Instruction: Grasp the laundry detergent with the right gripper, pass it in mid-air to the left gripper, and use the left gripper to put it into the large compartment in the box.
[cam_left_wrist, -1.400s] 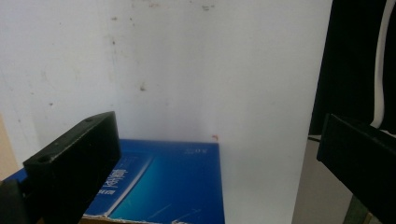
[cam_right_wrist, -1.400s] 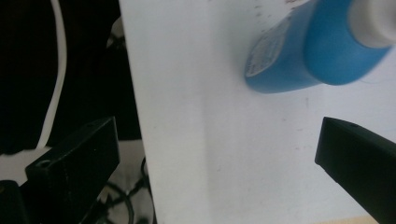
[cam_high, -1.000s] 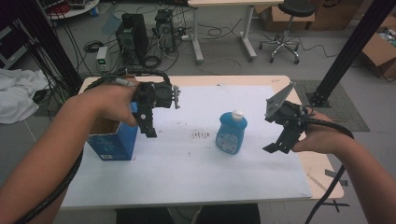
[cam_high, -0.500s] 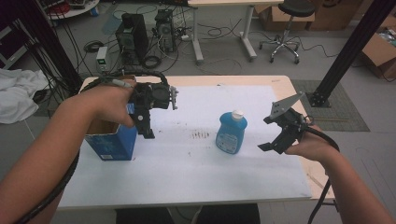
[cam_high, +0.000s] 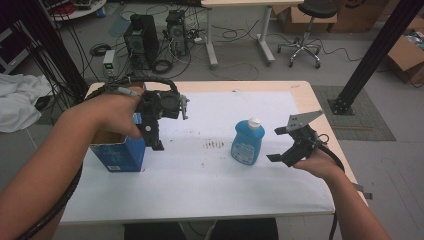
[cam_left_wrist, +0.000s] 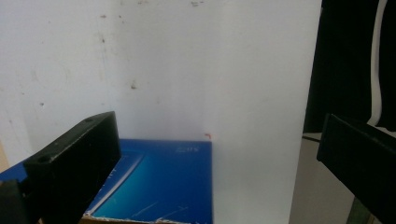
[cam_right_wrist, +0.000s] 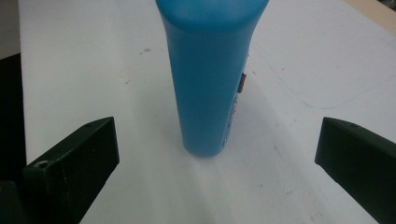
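Bottle (cam_high: 247, 142) upright at your bench's (cam_high: 240, 195) centre-right, cap up, long axis vertical; right tongs (cam_high: 280, 144) gape at its three o'clock, nothing grasped yet. Left tongs (cam_left_wrist: 210, 154) stand wide and empty over the blue box (cam_left_wrist: 163, 179). Right gripper view: bottle dead ahead at twelve o'clock, untouched; I'd judge gripping remains.

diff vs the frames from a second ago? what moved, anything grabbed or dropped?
The right gripper moved in toward the blue plastic bottle with the white cap, jaws open, nothing grasped; the right gripper view has the bottle standing between and ahead of its jaws. The left gripper stayed open over the blue cardboard box. Bottle, box and white table cover unchanged.
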